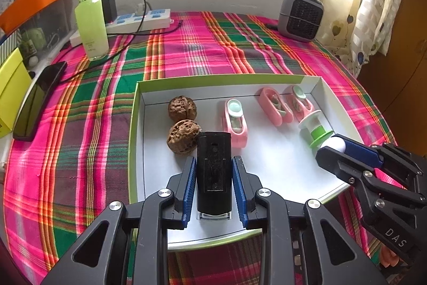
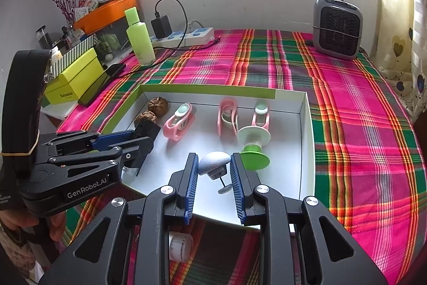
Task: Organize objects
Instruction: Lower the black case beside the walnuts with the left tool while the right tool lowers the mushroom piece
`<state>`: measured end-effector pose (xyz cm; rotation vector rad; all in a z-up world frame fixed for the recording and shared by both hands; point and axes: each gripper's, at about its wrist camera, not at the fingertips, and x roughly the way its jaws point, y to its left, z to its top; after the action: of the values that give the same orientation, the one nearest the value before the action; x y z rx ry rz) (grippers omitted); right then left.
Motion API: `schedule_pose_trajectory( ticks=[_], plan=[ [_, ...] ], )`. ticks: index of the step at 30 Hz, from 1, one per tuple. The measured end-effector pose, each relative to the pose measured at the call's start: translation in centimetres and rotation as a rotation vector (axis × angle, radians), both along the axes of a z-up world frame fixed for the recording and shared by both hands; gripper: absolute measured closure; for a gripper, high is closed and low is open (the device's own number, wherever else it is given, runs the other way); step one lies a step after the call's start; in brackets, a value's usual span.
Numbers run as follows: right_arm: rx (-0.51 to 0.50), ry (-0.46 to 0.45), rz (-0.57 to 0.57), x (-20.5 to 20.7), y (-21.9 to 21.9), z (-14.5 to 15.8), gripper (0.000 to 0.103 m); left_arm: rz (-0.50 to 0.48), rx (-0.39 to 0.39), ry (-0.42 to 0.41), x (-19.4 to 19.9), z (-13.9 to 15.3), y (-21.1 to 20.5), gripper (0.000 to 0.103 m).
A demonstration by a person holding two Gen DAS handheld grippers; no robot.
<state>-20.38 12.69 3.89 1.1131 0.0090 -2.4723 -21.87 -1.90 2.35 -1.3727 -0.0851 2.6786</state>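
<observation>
A shallow white box (image 1: 134, 114) with a green rim lies on the plaid cloth. My left gripper (image 1: 214, 160) is shut on a black rectangular block (image 1: 213, 172), held over the box's near left part. Two walnuts (image 1: 182, 124) lie just beyond it, and three pink clip-like pieces (image 1: 234, 122) sit in a row to their right. My right gripper (image 2: 214, 159) is shut on a grey-white dome-shaped piece (image 2: 214, 162) with a pin under it. It hovers over the box (image 2: 307, 124) beside a green and white spool (image 2: 253, 146).
At the back stand a green bottle (image 1: 90, 18), a power strip (image 1: 138, 19) with a black charger, and a grey heater (image 1: 300, 15). A black phone (image 1: 37, 100) and a yellow box (image 2: 74, 79) lie at the left. A white roll (image 2: 181, 246) lies under my right gripper.
</observation>
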Motion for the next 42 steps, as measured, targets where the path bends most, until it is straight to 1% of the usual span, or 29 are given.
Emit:
schedule_pose_trajectory(
  ticks=[3, 13, 16, 18, 22, 31, 42],
  plan=[
    [0.002, -0.002, 0.007, -0.1, -0.1, -0.1, 0.077, 0.017, 0.008, -0.017, -0.3, -0.4, -0.3, 0.078],
    [0.015, -0.008, 0.023, -0.8, -0.9, -0.4, 0.077, 0.026, 0.006, -0.013, -0.4, -0.6, -0.5, 0.078],
    [0.020, -0.010, 0.029, -1.1, -1.3, -0.4, 0.077, 0.037, -0.002, -0.010, -0.5, -0.6, -0.6, 0.078],
    [0.020, -0.013, 0.035, -1.3, -1.6, -0.5, 0.077, 0.050, -0.022, -0.001, -0.6, -0.5, -0.8, 0.078],
    [0.035, -0.017, 0.054, -1.9, -2.4, -0.7, 0.077, 0.061, -0.012, -0.001, -0.7, -0.4, -1.2, 0.078],
    [0.055, -0.040, 0.072, -3.2, -3.1, -1.5, 0.077, 0.063, -0.010, 0.000, -0.9, -0.3, -1.6, 0.078],
    [0.074, -0.061, 0.067, -4.2, -3.4, -2.5, 0.077, 0.064, -0.007, 0.001, -0.9, -0.4, -1.4, 0.078]
  ],
)
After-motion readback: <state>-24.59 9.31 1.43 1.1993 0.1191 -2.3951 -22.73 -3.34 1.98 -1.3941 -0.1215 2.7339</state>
